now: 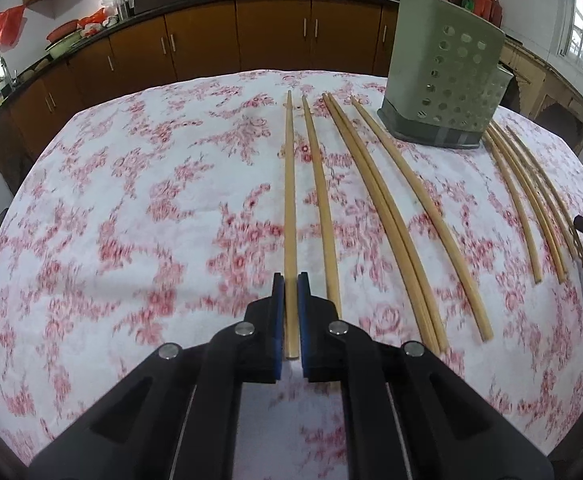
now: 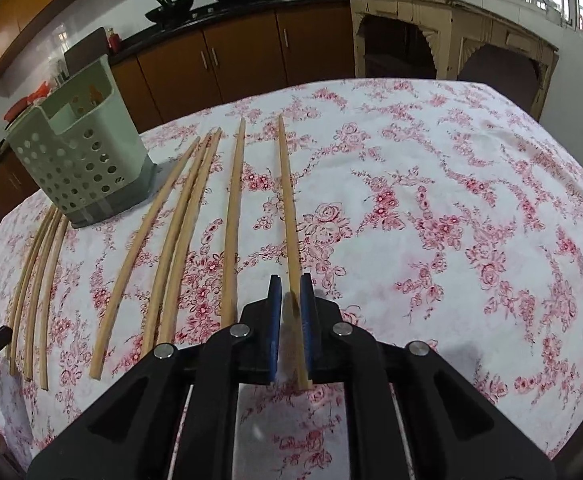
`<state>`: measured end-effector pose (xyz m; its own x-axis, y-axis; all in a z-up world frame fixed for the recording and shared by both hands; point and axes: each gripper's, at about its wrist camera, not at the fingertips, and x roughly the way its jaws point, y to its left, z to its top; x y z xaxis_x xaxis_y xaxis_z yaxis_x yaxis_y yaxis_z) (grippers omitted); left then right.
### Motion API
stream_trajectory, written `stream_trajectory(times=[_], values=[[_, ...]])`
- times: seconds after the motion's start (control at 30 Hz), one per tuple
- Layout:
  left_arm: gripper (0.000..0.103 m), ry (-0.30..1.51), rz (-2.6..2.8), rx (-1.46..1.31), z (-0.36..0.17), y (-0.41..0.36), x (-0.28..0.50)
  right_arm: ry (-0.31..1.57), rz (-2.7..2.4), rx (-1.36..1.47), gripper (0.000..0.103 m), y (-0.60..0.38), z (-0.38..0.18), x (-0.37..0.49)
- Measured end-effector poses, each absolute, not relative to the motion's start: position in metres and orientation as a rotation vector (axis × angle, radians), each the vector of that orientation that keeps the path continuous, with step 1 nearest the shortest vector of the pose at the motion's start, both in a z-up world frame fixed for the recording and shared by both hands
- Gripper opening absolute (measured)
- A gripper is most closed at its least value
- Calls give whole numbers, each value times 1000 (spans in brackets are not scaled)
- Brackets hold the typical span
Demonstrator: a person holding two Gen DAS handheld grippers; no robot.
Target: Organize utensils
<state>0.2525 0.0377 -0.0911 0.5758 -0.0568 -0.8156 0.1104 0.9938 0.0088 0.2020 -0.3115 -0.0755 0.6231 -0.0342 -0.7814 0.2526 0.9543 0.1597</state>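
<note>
Both grippers have already clamped down here. The left gripper has its fingers squeezed nearly shut on the near end of the leftmost chopstick, and the right gripper is doing the same with the rightmost chopstick at the other end of the row, blue pads tight against the wood. Both sticks still look to be lying flat on the flowery table, with the rest of the chopsticks spread between them and a few more off to the side of the perforated utensil holder, which stands upright at the far side of the table, well apart from both grips. The risk from here is pretty obvious: each stick is pinched right at its tail end, so once lifted, the long free end will probably droop or swivel in the pads. That makes dropping the tip into the holder's opening fiddly, and a swinging tip could clip the rim or tip the holder. The neighbouring stick lies just beside the left grip too, so it could get nudged.
</note>
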Motion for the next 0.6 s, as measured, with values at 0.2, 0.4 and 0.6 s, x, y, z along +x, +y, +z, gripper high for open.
stream_trajectory(times=[0.2, 0.4, 0.6], values=[[8, 949, -81, 67, -91, 36, 273, 907, -172, 242, 23, -309, -80, 209], [10, 938, -91, 56, -92, 37, 271, 906, -184, 174, 23, -302, -83, 209], [9, 897, -102, 52, -94, 37, 264, 878, -189, 160, 22, -299, -85, 205]])
